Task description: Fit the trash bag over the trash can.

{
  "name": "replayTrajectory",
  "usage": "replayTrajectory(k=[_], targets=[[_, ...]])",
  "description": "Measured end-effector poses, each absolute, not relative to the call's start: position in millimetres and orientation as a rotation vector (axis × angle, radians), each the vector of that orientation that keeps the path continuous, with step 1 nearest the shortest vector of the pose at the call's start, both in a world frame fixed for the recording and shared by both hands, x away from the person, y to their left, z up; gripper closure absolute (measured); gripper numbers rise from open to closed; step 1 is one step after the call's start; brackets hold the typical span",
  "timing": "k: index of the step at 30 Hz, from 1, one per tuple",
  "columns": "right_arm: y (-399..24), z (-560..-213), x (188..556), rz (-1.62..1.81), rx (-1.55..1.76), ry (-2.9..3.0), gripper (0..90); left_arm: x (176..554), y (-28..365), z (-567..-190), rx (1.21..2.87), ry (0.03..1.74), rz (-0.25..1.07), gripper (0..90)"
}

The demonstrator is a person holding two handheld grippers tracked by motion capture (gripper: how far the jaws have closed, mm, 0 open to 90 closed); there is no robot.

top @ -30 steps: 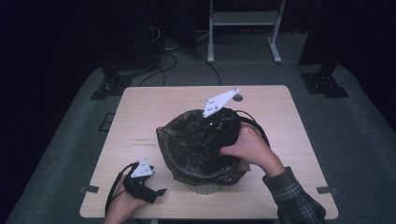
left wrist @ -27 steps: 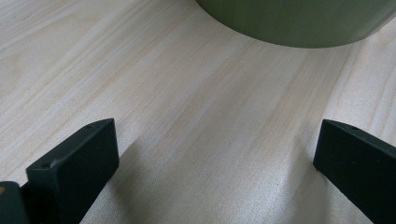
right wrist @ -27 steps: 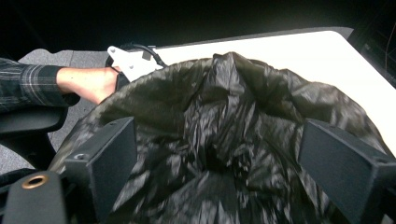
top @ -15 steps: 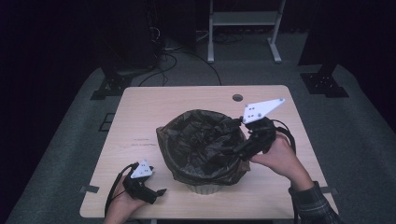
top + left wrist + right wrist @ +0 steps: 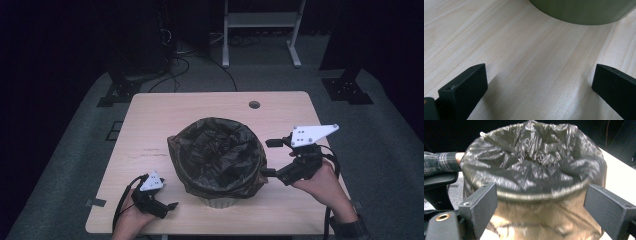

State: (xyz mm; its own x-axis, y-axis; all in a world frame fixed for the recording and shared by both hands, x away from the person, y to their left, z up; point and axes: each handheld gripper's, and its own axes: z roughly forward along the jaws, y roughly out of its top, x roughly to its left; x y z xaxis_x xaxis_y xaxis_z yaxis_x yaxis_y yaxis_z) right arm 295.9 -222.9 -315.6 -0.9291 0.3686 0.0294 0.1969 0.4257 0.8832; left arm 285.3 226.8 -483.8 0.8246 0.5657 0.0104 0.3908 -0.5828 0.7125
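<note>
Table [image 5: 165, 115] first: pale wood, w/ a round cable hole [image 5: 254, 105] near the far edge. Mid-table sits the bin [image 5: 220, 201], a round tub, pale base just peeking out on the near side, upright, w/ a dark bin bag [image 5: 215, 150] lining it and folded down over the rim so the skirt hangs most of the way down the wall. In the right gripper view the bag [image 5: 534, 165] is crumpled inside and the rim line reads as a pale band under the film. Right gripper [image 5: 264, 159] is held off the table just beside the bin's right side, jaws spread wide and empty, upper jaw about level w/ the rim, lower one nearly touching the bag's skirt; can't tell if it actually touches. So the bin lies straight ahead of that tool, its upright axis crossing the jaw line, and the bag edge is the nearest thing to bite. Left gripper [image 5: 172, 205] rests low on the table at the near-left corner, jaws also apart w/ nothing between them; in the left gripper view only bare wood [image 5: 529, 65] lies between them and the bin's base [image 5: 584, 12] is ahead, apart from it. Right hand [image 5: 325, 182] is clearly the nearer one, so I'd guess any tug or tidy on the bag comes from that side, short reach inward.
</note>
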Motion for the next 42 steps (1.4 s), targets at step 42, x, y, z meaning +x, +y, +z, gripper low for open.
replayTrajectory(k=[42], targets=[[-244, -455, 282, 1.319, 0.713, 2.522, 10.8, 286, 228, -484, 2.266, 0.688, 0.303, 0.0]])
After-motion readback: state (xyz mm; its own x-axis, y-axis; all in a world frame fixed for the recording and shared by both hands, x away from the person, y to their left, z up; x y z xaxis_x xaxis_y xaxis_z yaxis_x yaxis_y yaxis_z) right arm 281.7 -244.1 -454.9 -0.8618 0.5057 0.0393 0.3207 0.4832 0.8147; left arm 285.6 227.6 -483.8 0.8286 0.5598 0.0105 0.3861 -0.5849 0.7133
